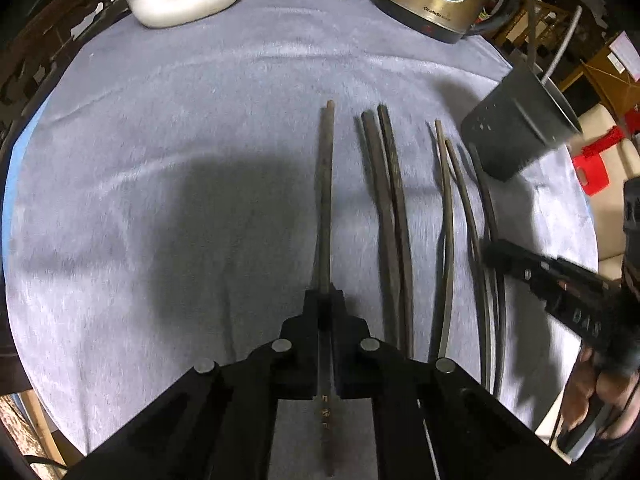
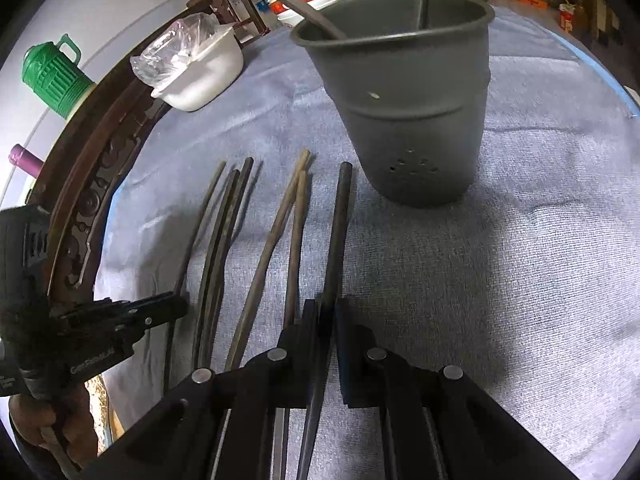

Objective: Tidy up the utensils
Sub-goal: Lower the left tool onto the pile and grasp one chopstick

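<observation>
— What do our tongs hold?
— Left tongs [image 1: 325, 304] pinch one chopstick [image 1: 326, 200]; right tongs [image 2: 325, 316] pinch another [image 2: 339, 232].
— And the rest?
— We see them lying on the surface [image 1: 180, 120], beside the cup [image 2: 404, 100].

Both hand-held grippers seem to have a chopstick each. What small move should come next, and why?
Probably lift the right hand-held gripper, shut on a dark chopstick, toward the grey holder just ahead, which already has utensils in it. The left hand-held gripper grips another chopstick farther away.
</observation>
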